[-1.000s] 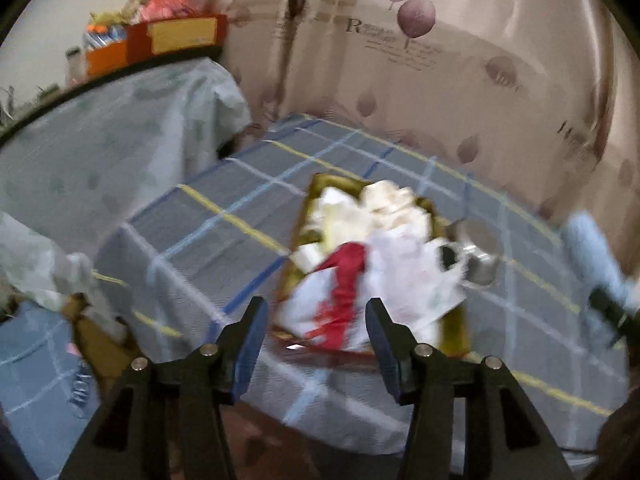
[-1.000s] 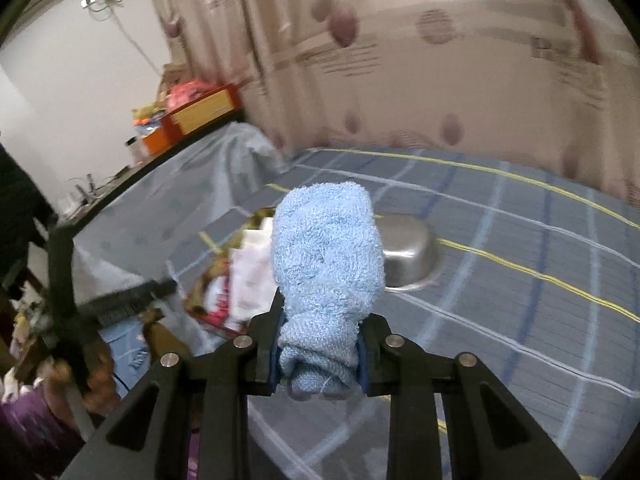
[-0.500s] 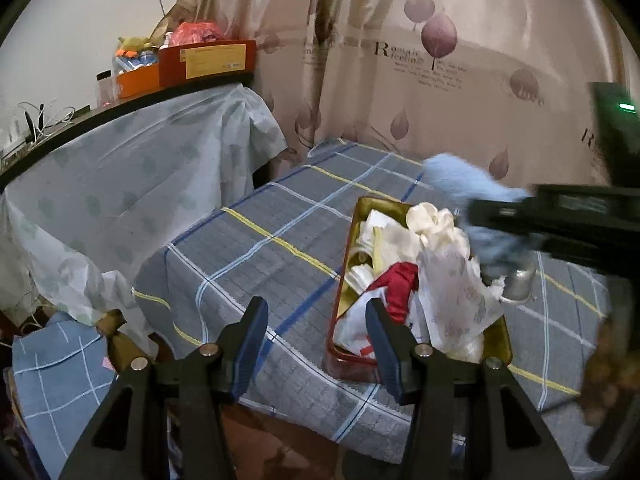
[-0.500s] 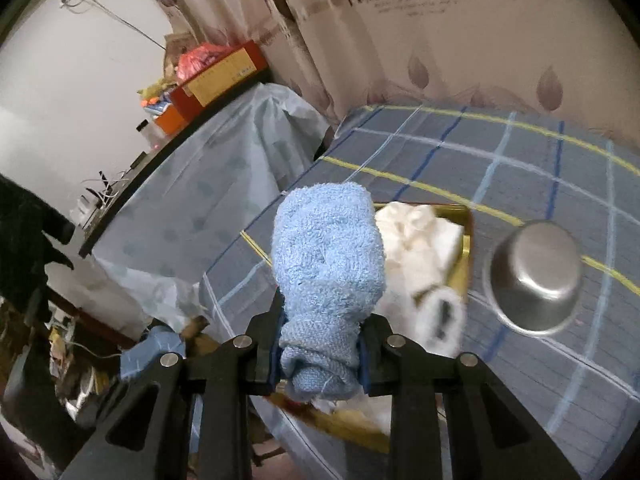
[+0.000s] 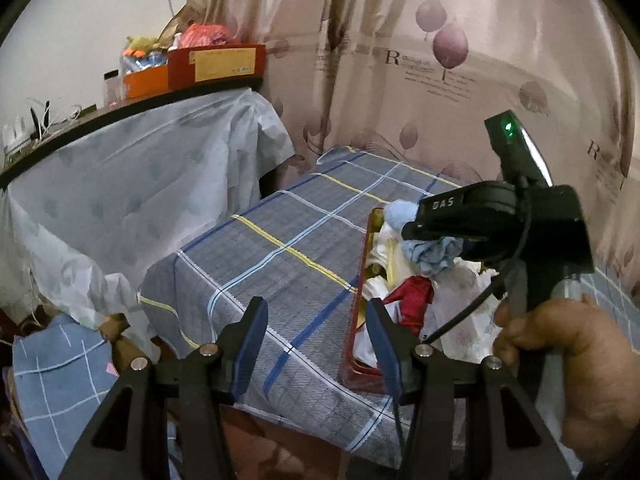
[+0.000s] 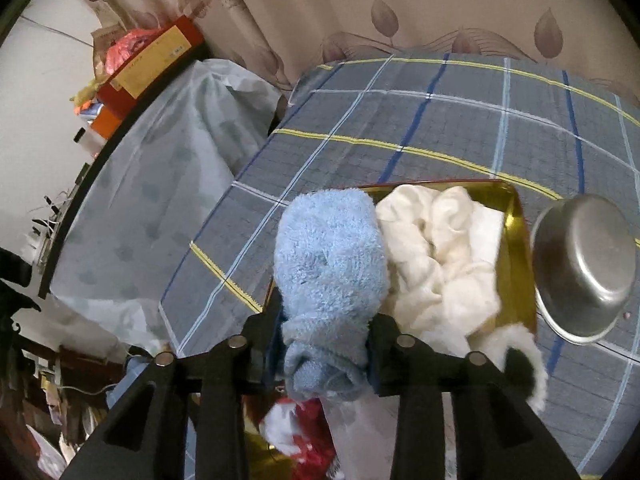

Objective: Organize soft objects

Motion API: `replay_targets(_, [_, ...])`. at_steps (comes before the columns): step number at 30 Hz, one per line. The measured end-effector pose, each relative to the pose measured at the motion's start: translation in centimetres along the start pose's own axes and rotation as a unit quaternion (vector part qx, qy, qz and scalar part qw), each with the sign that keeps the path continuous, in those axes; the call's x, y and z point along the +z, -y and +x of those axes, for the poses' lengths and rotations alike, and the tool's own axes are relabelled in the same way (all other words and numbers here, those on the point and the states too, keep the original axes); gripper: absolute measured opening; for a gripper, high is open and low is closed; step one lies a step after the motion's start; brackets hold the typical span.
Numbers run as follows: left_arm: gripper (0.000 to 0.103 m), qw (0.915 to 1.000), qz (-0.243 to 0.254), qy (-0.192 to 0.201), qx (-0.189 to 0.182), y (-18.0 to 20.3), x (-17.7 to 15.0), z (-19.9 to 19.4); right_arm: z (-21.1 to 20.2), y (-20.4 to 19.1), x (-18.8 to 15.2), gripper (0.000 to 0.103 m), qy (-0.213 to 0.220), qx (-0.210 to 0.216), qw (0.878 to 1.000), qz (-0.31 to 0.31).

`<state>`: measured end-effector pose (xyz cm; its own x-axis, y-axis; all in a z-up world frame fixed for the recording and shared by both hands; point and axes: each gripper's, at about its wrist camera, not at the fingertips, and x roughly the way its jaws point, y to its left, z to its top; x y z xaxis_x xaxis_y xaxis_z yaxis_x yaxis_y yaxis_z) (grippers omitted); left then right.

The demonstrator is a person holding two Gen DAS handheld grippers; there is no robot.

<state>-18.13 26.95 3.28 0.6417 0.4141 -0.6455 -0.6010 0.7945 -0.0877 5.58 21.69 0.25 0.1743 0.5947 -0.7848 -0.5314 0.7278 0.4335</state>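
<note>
My right gripper is shut on a rolled light blue towel and holds it over the left end of a gold tray piled with white cloths and a red cloth. In the left wrist view the right gripper hangs over the tray with the blue towel in it. My left gripper is open and empty, near the table's front edge, left of the tray.
A steel bowl lies upside down right of the tray. The table wears a grey plaid cloth. A covered shelf with boxes stands to the left. A curtain hangs behind.
My right gripper has carried the blue towel lower over the tray and tilted down. The left gripper has drawn back and shifted left of the tray.
</note>
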Motion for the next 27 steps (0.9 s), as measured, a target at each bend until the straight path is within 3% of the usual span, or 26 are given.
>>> replay_targets(2, [0.052,1.0,-0.004,-0.001,0.002,-0.2,0.0,0.1,0.5,-0.2,0.2,0.054,-0.001,0.006,1.0,0.005])
replay_targets(4, [0.052,1.0,-0.003,-0.002,0.004,-0.1,0.0,0.1,0.2,-0.4,0.2,0.055,0.012,0.006,1.0,-0.005])
replay_targets(7, [0.052,1.0,0.004,0.003,0.007,0.3,0.0,0.0,-2.1,-0.9,-0.2,0.056,0.06,0.006,0.997,-0.043])
replay_targets(10, [0.052,0.9998,0.013,0.009,0.012,0.6,-0.2,-0.3,-5.5,-0.3,-1.1,0.065,0.111,0.025,0.992,-0.062])
replay_targets(12, [0.052,0.9997,0.015,0.013,0.014,0.8,-0.3,-0.6,-8.4,0.9,-2.6,0.085,0.151,0.012,0.985,-0.081])
replay_targets(13, [0.052,0.9997,0.015,0.014,0.015,0.8,-0.3,-0.6,-9.5,1.6,-3.2,0.09,0.164,0.0,0.983,-0.086])
replay_targets(15, [0.052,0.9997,0.016,0.013,0.014,0.8,-0.3,-0.6,-12.1,4.7,-5.5,0.096,0.191,-0.033,0.977,-0.093])
replay_targets(18, [0.052,0.9997,0.016,0.012,0.016,0.9,-0.5,-0.8,-13.9,10.5,-7.6,0.096,0.185,-0.111,0.973,-0.083])
replay_targets(22, [0.052,0.9997,0.015,0.012,0.012,1.1,-0.8,-0.9,-15.8,22.1,-8.7,0.096,0.143,-0.204,0.969,-0.002])
replay_targets(27, [0.052,0.9986,0.044,0.02,0.021,2.6,-1.6,-1.2,-18.1,32.6,-9.6,0.096,0.128,-0.27,0.95,0.095])
